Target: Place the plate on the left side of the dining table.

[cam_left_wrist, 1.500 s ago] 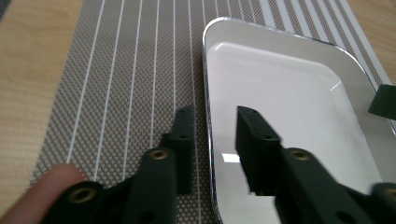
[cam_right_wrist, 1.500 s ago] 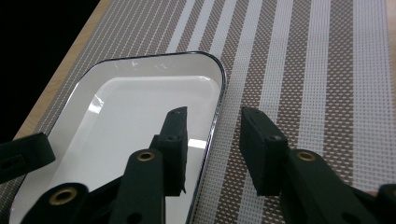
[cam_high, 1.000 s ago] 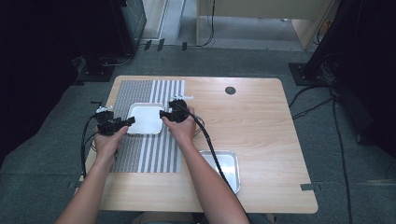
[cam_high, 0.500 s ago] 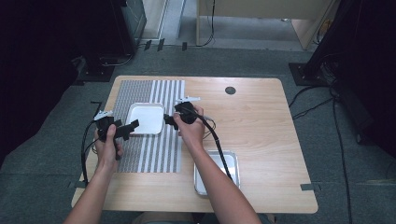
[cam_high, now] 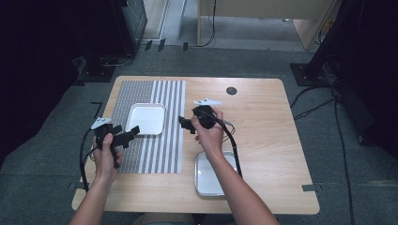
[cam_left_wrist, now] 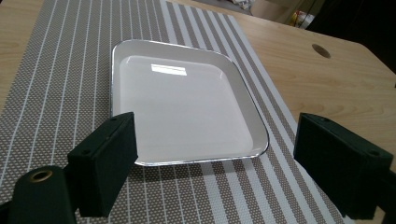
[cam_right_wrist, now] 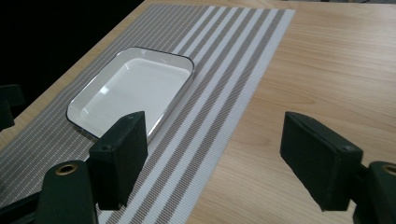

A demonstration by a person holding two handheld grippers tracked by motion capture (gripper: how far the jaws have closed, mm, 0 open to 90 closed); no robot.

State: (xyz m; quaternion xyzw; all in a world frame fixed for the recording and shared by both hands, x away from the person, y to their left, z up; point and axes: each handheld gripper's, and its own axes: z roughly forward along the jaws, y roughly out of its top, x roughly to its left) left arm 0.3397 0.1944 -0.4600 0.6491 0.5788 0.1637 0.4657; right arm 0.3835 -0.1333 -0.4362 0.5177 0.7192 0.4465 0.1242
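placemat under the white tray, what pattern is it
Grey-brown weave with white stripes on the placemat, clearest in the left gripper view.

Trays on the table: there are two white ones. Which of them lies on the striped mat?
The far tray, between the two grippers, lies on the striped mat. The near tray rests on bare table wood, partly under the person's right forearm.

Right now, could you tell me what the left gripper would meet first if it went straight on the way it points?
Most likely the white square tray on the striped placemat: it lies straight ahead between the open left gripper jaws, though the gripper's height is unclear.
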